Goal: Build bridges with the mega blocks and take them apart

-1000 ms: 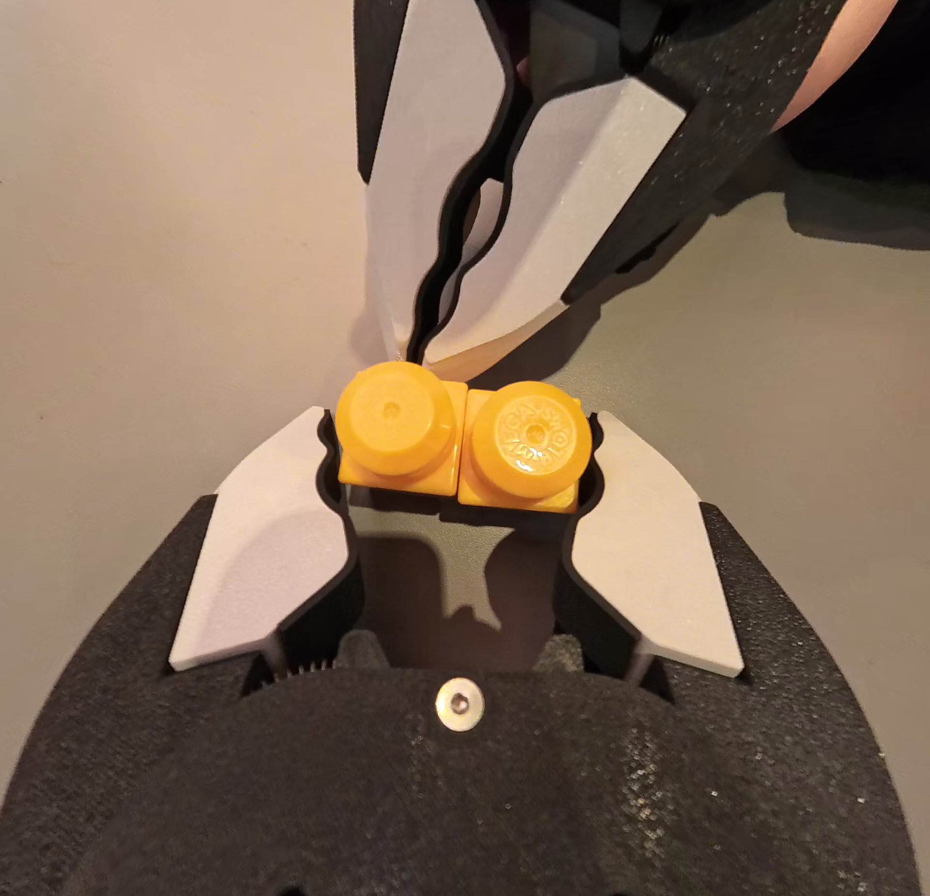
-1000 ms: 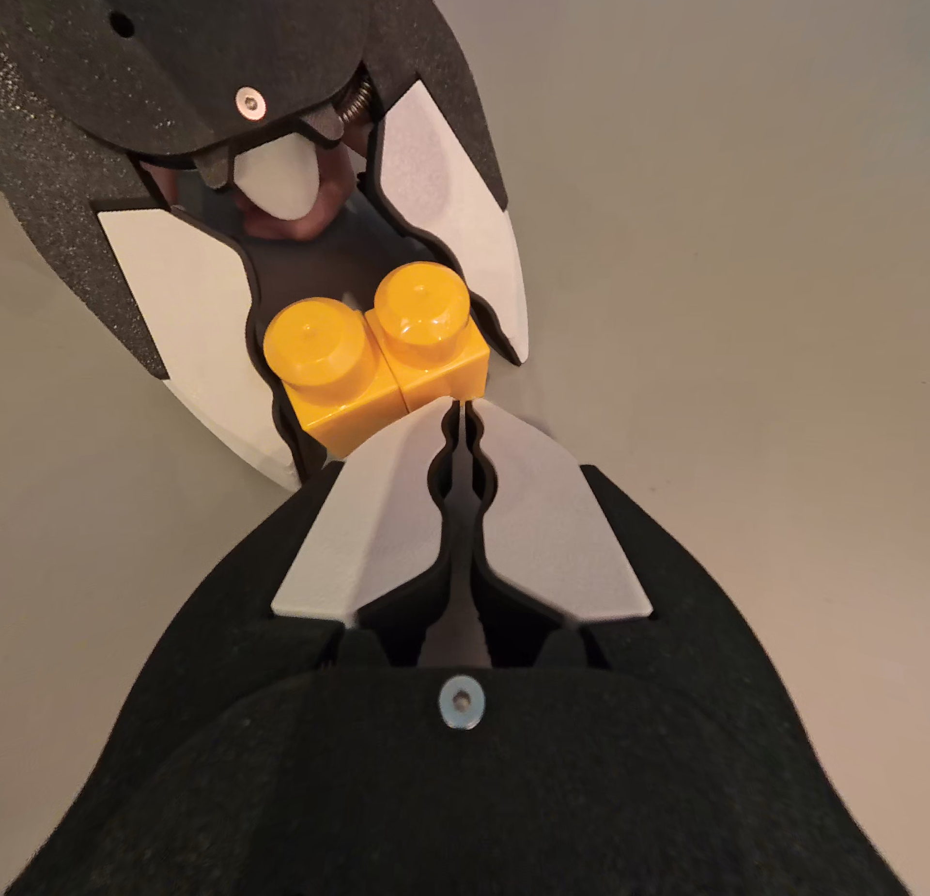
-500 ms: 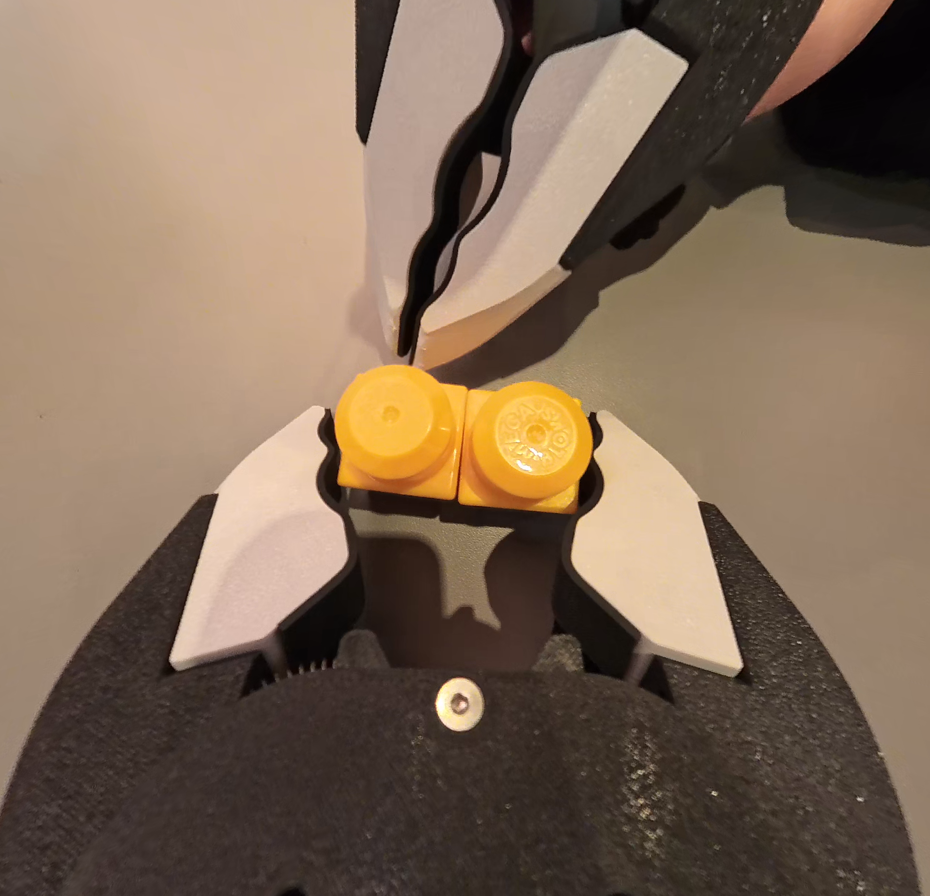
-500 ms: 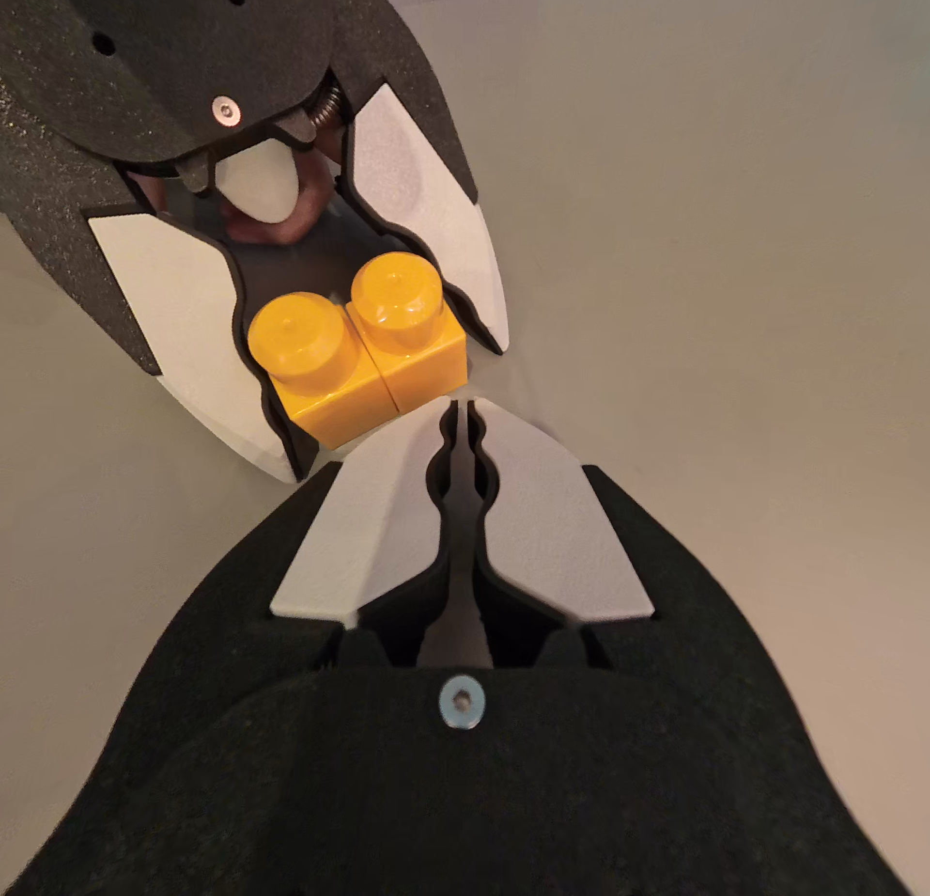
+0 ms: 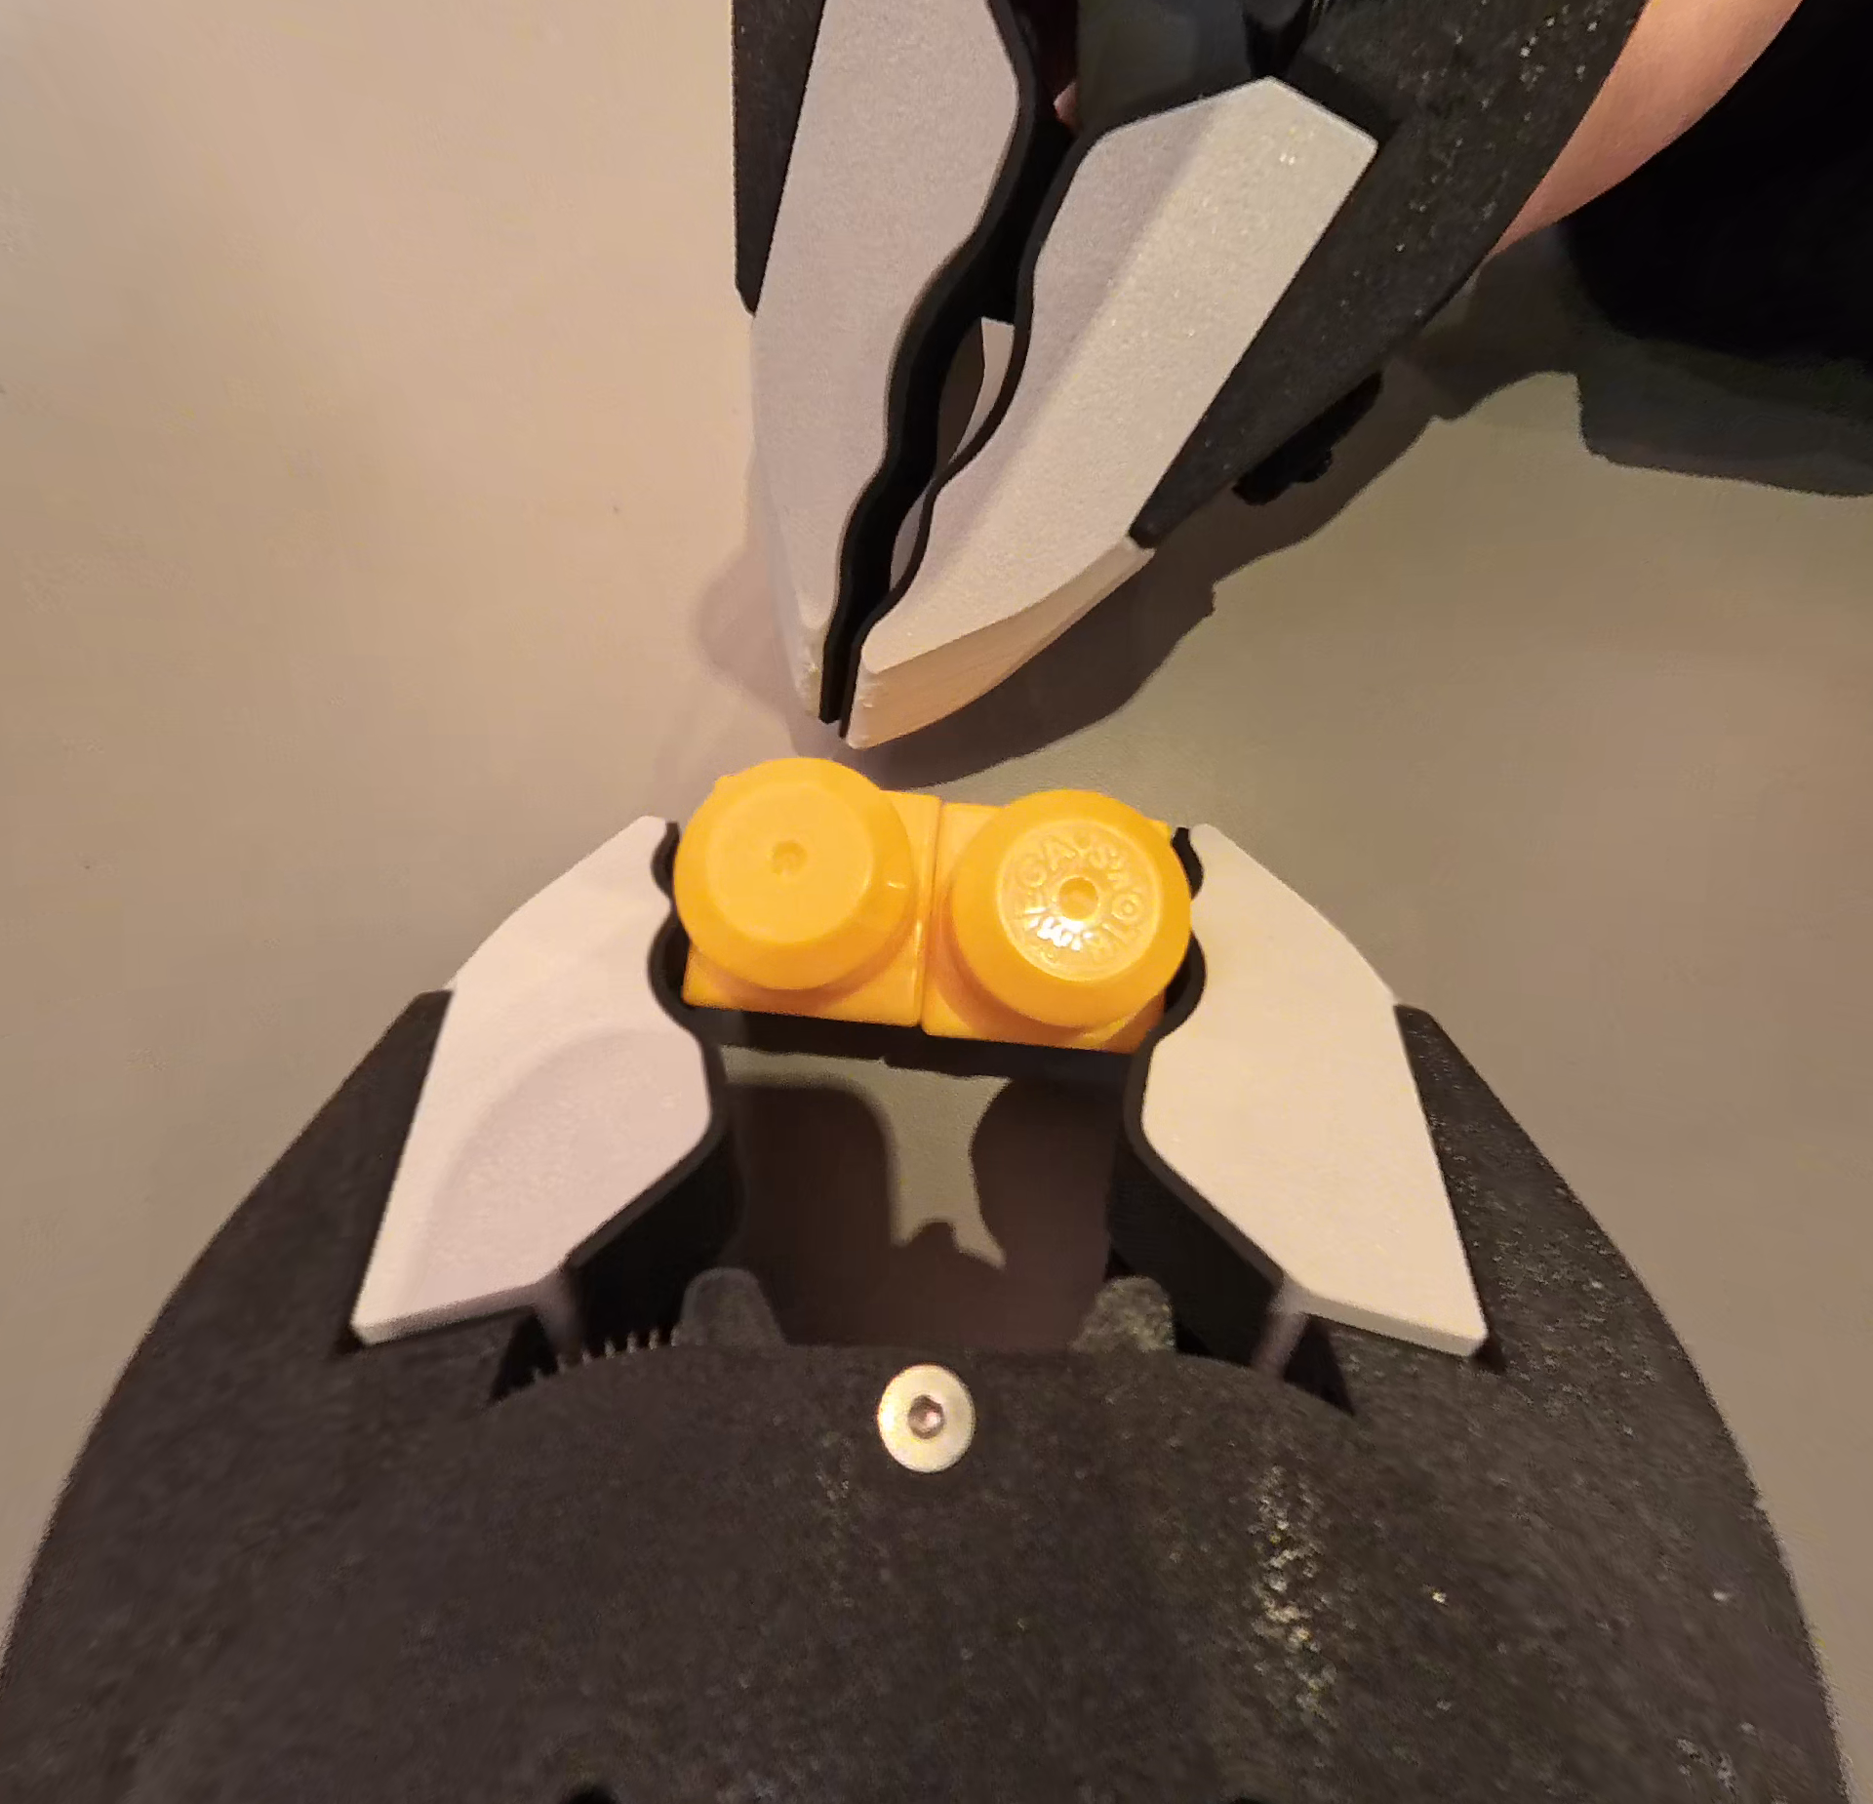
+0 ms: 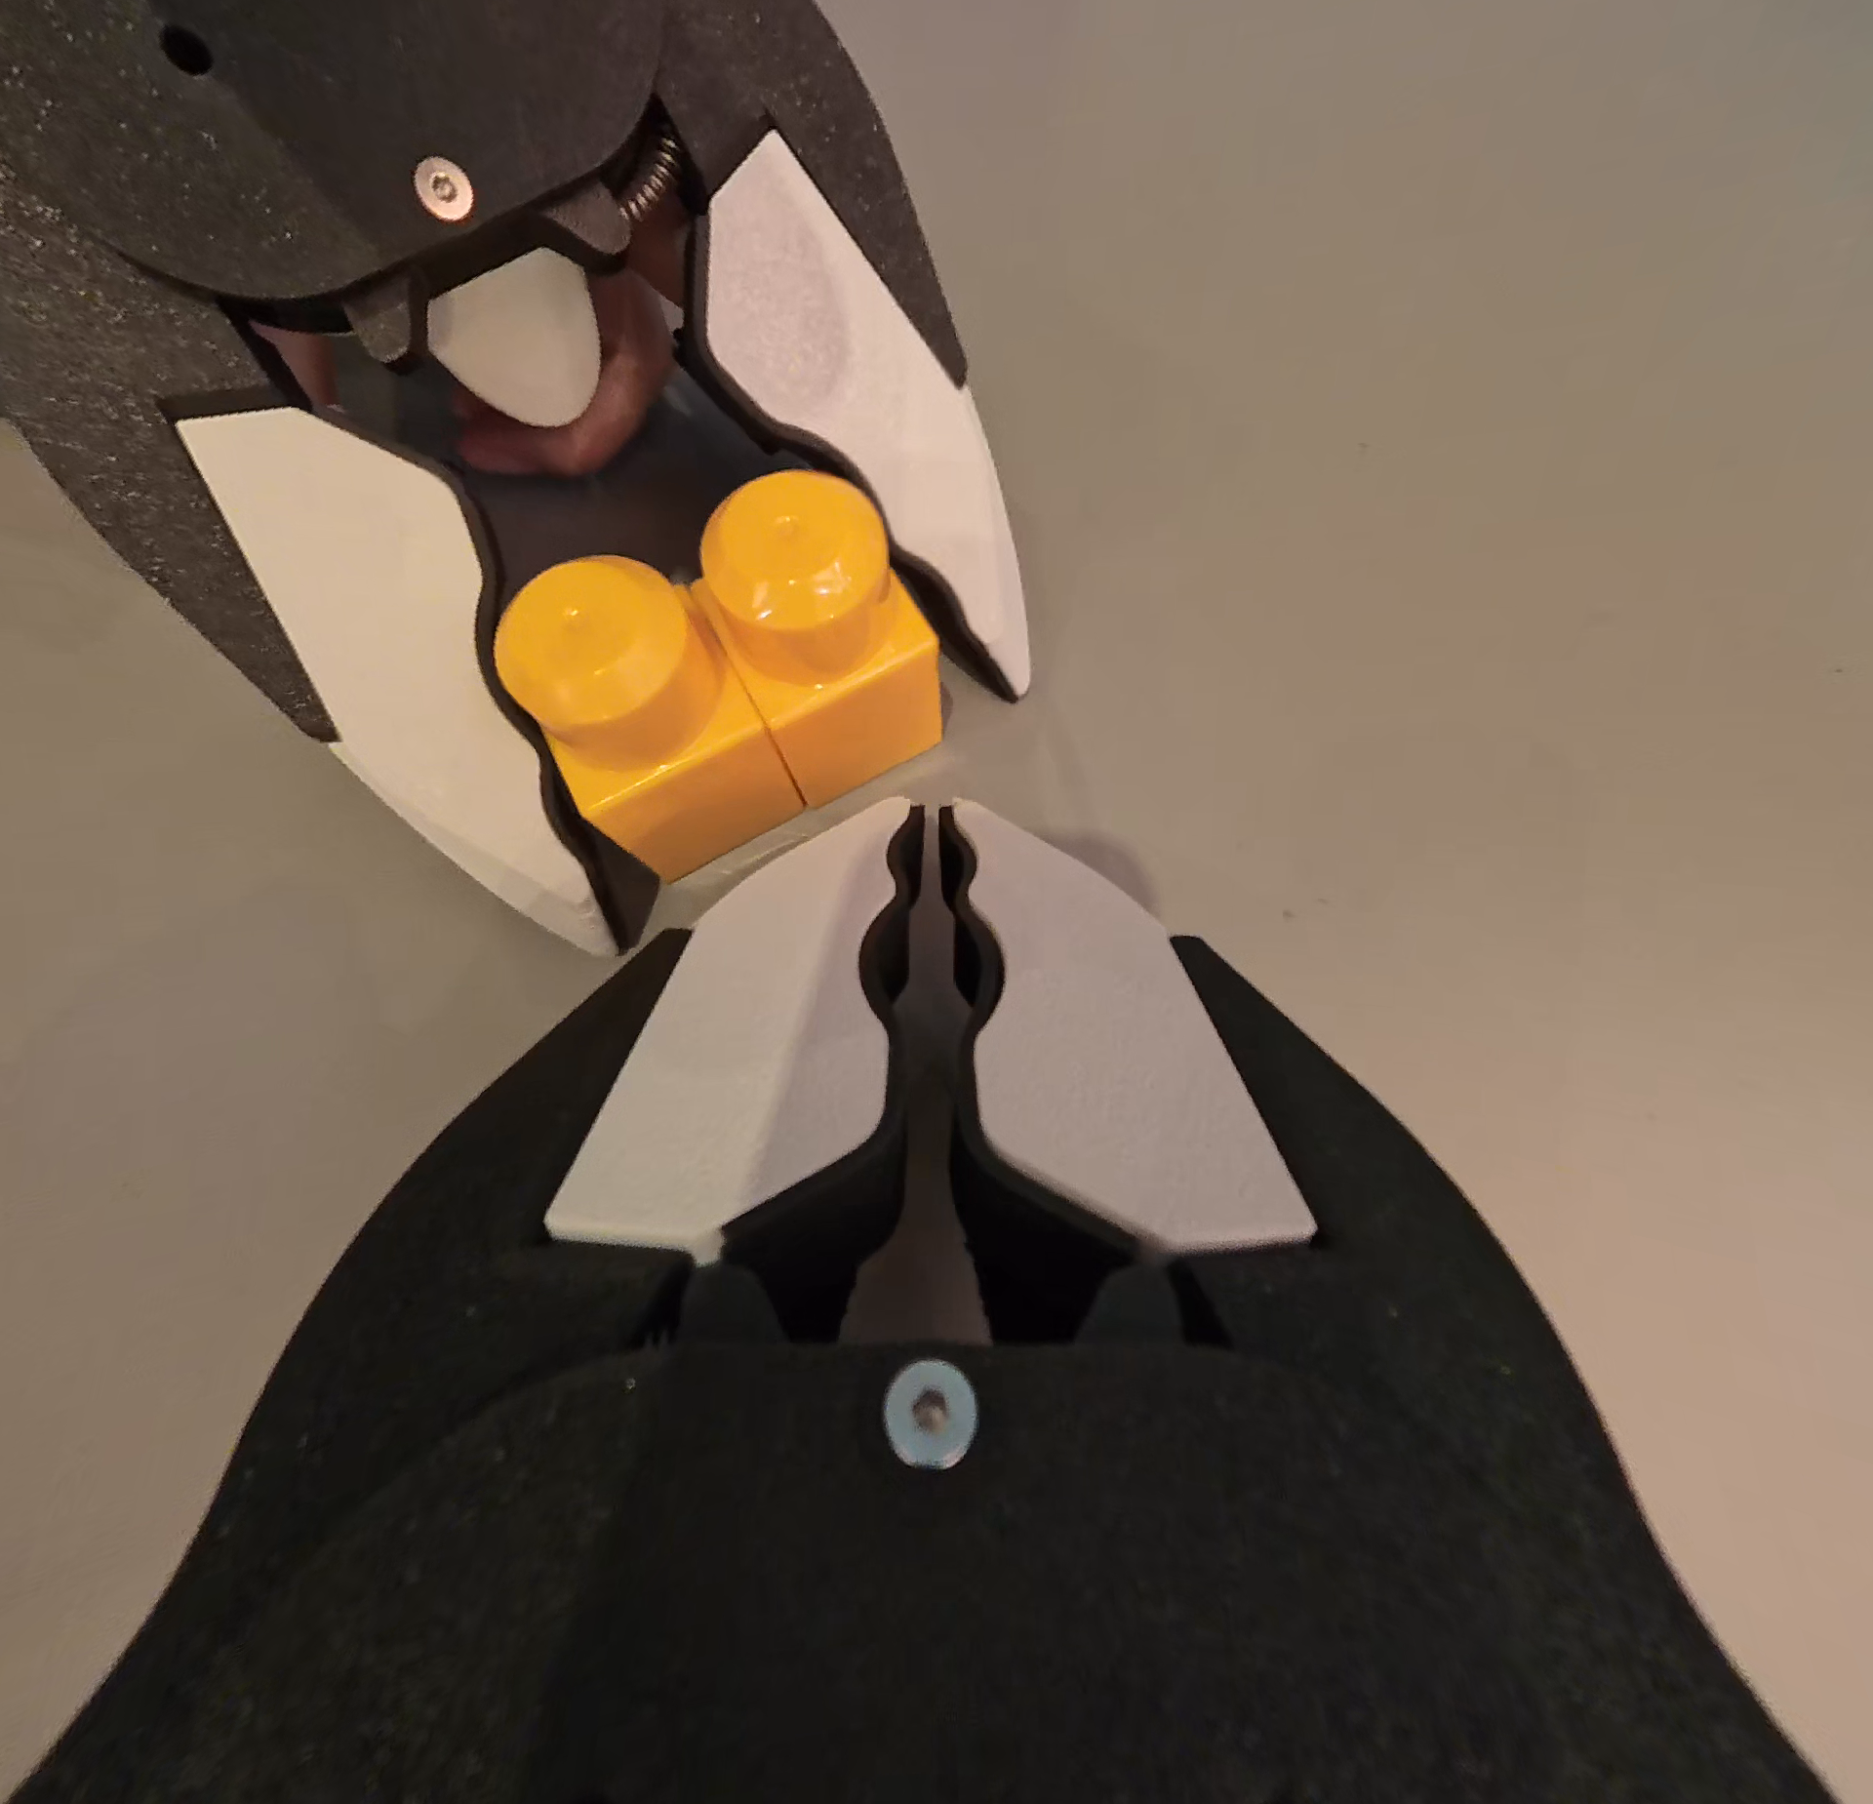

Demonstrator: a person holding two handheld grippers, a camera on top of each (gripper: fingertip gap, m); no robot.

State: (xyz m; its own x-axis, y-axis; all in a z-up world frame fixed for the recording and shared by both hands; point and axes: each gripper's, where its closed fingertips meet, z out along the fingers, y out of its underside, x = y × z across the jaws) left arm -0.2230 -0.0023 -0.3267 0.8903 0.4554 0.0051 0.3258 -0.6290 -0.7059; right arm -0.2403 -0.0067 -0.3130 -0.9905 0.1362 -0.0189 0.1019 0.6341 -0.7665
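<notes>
Your left tool point(image 5: 927, 904) squeezes two shiny yellow blocks point(image 5: 922, 919) from both sides. The blocks are smooth plastic, each a small cube with one round bump on top, and they sit side by side, touching, on the plain beige counter point(image 5: 304, 438). The tool's fingers point(image 5: 568, 1076) are flat and white with wavy black rubber edges, and its body is rough black.

Your right tool point(image 6: 930, 813) is pinched closed, with only a thin slit between its fingers, and holds nothing. Its tips point at the blocks point(image 6: 730, 681), just beside the far face of the pair.
</notes>
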